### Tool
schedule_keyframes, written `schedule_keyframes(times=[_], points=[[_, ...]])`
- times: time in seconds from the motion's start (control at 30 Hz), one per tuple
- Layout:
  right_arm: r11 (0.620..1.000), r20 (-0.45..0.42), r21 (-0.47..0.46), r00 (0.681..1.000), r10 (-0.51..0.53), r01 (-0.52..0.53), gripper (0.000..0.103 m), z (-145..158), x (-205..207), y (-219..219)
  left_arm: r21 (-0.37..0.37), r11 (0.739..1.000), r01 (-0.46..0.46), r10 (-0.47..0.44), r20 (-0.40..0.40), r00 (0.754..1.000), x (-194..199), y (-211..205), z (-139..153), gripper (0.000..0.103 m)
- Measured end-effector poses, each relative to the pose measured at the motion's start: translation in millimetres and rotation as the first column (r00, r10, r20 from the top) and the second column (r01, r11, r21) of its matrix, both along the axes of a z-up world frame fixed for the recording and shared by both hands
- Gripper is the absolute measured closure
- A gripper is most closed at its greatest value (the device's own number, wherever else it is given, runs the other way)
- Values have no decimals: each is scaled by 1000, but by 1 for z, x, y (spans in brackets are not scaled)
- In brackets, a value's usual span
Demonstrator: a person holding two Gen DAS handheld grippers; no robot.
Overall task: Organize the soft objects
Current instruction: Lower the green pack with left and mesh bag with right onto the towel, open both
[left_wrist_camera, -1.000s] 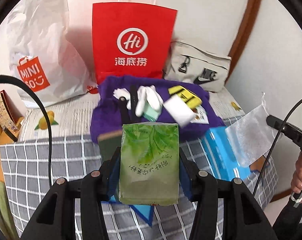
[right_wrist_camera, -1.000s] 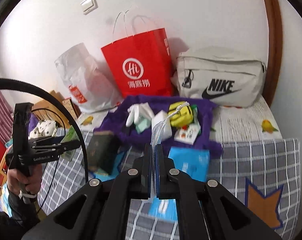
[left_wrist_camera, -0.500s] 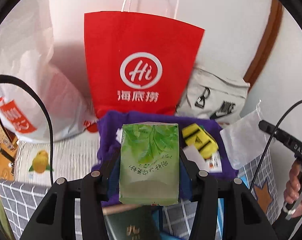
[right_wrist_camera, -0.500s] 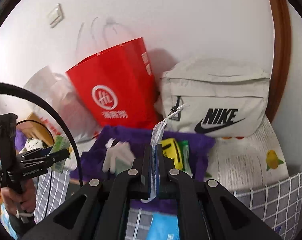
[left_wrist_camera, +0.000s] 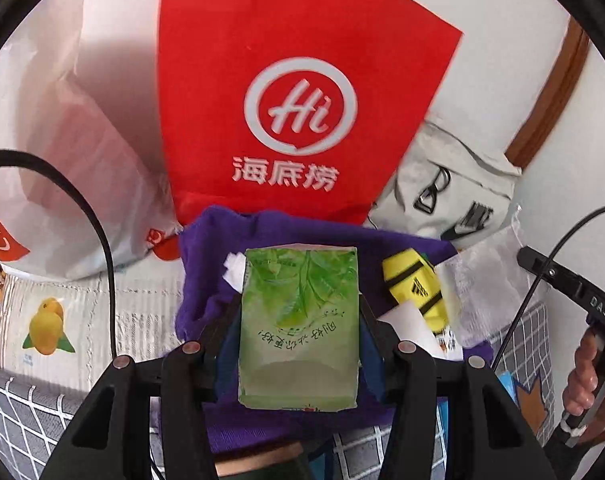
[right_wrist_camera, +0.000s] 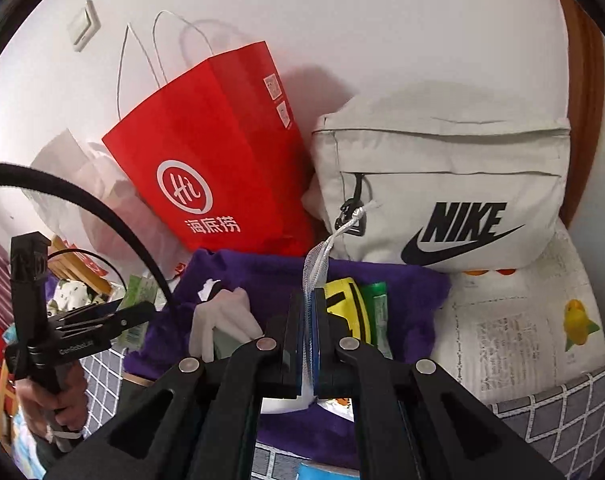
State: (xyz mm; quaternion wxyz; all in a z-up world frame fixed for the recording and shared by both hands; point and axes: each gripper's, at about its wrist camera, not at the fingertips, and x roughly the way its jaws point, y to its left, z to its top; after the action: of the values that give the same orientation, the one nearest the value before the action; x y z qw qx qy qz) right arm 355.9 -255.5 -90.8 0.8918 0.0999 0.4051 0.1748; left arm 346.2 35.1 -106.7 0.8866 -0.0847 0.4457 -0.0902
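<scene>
Both grippers had been carried forward since the earlier frames, so that the red paper bag (left_wrist_camera: 302, 92) and the pale sling bag (right_wrist_camera: 442, 184) at the wall were seen much larger, and most of the checked blanket (left_wrist_camera: 26, 412) had dropped out of sight below.

Nearest in the left wrist view, the left gripper (left_wrist_camera: 300, 332) was seen with its jaws partly open and pressed against the two long sides of a green tissue pack (left_wrist_camera: 300, 320). The pack was held with its long axis running straight ahead, along the fingers, its far end reaching over the purple cloth (left_wrist_camera: 206, 280).

In the right wrist view, the right gripper (right_wrist_camera: 310, 340) was seen closed almost completely on a thin white mesh pouch (right_wrist_camera: 316, 268). The pouch stood edge-on above the fingertips, with its drawstring trailing up toward the sling bag.

Just beyond both grippers lay the purple cloth, with a yellow item (left_wrist_camera: 416, 292) with black stripes, a white glove (right_wrist_camera: 222, 320) and a green tube (right_wrist_camera: 376, 304) on it. The red paper bag stood upright directly ahead of the left gripper, behind the cloth; its open top was out of frame there. The sling bag lay ahead of the right gripper and to its right.

It was judged that the tissue pack was the nearer of the two held things to the red bag. If that bag was the goal, the pack would have to be lifted above its rim before release.
</scene>
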Motion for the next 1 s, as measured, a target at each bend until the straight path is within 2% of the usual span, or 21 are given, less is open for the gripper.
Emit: schedule_keyframes(times=[0.27, 0.5, 1.0], points=[[996, 10, 84, 1000, 8, -9, 100, -5, 5, -1, -15, 1000, 6, -6, -11, 1000, 7, 1, -6, 54], [994, -37, 109, 999, 31, -27, 100, -25, 16, 10, -19, 1000, 21, -22, -18, 1000, 8, -3, -9, 53], [996, -132, -90, 991, -40, 28, 99, -62, 37, 10, 6, 999, 36, -36, -68, 997, 16, -11, -29, 53]])
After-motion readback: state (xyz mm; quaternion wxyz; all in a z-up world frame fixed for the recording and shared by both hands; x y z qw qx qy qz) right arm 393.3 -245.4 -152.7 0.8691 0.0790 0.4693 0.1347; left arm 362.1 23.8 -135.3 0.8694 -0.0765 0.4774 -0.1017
